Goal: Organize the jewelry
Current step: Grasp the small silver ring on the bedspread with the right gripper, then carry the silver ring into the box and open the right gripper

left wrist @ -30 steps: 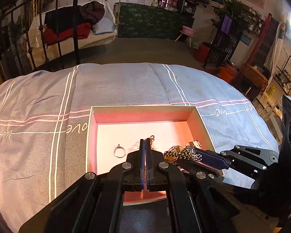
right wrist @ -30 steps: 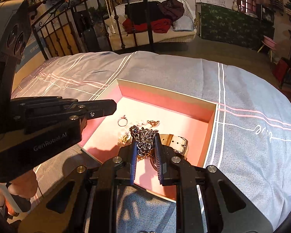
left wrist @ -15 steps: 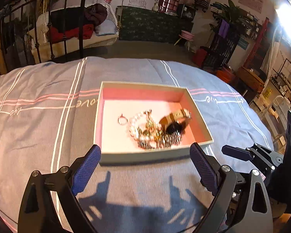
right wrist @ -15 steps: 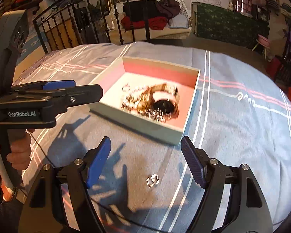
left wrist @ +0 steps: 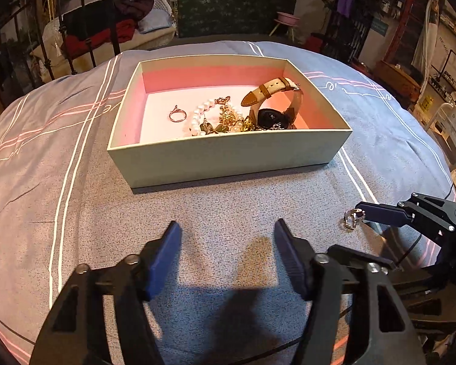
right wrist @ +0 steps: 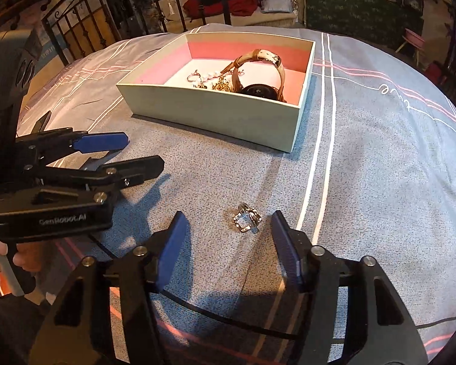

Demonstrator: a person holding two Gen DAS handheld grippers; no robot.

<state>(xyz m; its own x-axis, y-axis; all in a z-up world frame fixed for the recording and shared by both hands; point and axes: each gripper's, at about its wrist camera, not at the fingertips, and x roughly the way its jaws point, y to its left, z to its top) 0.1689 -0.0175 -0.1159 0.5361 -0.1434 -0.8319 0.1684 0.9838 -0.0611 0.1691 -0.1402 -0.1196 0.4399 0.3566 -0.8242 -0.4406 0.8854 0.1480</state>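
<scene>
A silver ring (right wrist: 247, 221) is seen lying on the grey bedspread (right wrist: 364, 167), low in the frame, between the parted jaws of the right gripper (right wrist: 228, 243), untouched. The jaws have just been closing. The left gripper (left wrist: 225, 252) is likewise held apart over bare cloth, its jaws also just closing, below the box (left wrist: 228, 152).

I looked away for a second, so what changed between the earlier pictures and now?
Both grippers pulled back out of the box toward the near bedspread. The left gripper and right gripper opened wide, then have just been closing partway; a silver ring now lies between the right's fingers, ungripped. The box's jewelry stayed inside.
</scene>
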